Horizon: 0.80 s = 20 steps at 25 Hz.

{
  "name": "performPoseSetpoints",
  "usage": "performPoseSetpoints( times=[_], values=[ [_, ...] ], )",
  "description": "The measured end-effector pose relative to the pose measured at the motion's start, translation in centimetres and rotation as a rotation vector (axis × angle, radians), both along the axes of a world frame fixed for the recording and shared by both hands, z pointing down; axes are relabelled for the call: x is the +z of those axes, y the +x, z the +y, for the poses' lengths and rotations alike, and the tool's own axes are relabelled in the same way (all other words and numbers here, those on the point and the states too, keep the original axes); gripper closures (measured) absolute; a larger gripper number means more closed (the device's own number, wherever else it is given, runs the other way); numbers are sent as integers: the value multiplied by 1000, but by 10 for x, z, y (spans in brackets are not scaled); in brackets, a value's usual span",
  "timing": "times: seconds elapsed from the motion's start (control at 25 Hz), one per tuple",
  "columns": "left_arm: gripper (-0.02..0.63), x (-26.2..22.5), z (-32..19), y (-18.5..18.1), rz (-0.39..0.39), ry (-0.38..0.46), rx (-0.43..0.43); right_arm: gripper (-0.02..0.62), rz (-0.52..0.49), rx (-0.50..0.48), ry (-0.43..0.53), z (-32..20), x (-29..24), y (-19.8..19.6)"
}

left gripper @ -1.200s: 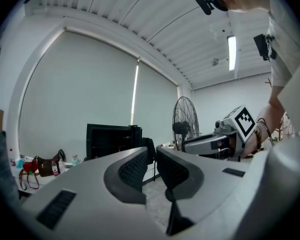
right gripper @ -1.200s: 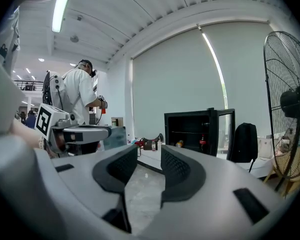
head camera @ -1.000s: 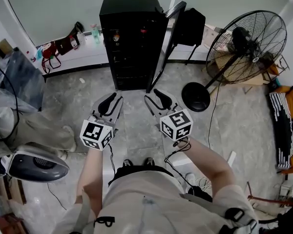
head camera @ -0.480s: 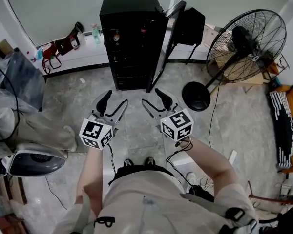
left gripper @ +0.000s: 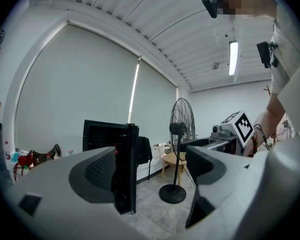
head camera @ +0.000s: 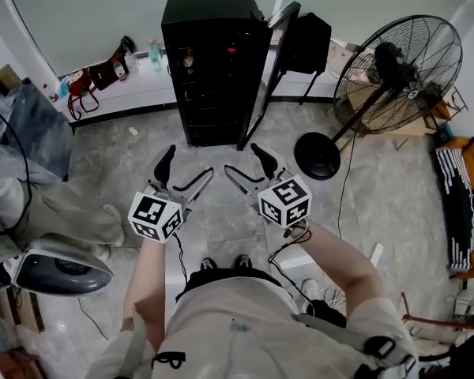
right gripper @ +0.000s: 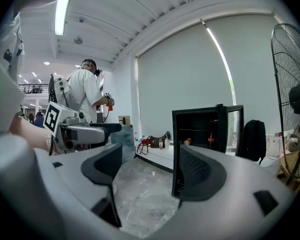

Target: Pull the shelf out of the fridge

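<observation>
Spreading wider than a second ago, both pairs of jaws are opening on empty air. The grey left gripper (head camera: 188, 164) and grey right gripper (head camera: 242, 160), each carrying a marker cube, hover side by side over the pale stone floor (head camera: 221, 219), well short of the tall black fridge (head camera: 213, 61). Its dark-framed door (head camera: 270, 69) stands open, and the shelf sits inside the dark cabinet, untouched. The widening reads as readying for a grasp, with the approach not yet made. Counted: two grippers, one fridge, one round black pedestal fan (head camera: 399, 65) to its right. The shelves are too dark to count.
</observation>
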State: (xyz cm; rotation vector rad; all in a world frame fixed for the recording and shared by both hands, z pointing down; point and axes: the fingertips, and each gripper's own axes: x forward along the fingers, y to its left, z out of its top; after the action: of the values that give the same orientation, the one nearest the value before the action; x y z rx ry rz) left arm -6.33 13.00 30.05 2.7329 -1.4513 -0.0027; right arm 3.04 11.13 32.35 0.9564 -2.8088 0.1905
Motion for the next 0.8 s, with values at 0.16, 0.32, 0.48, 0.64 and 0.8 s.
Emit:
performPoseSetpoints(
  times=[0.16, 0.32, 0.48, 0.64, 0.8],
  values=[
    [176, 0, 0, 1, 0, 0, 8, 253, 0, 3, -8, -1, 1, 0],
    [176, 4, -1, 0, 7, -3, 11, 253, 5, 6, -9, -1, 4, 1],
    [176, 3, -3, -6, 17, -2, 11, 253, 11, 4, 0, 0, 3, -3],
    [176, 1, -6, -14, 13, 4, 21, 253, 17, 13, -1, -3, 3, -8],
    [176, 1, -6, -28, 19, 11, 24, 253, 10, 24, 9, -7, 2, -23]
  ],
)
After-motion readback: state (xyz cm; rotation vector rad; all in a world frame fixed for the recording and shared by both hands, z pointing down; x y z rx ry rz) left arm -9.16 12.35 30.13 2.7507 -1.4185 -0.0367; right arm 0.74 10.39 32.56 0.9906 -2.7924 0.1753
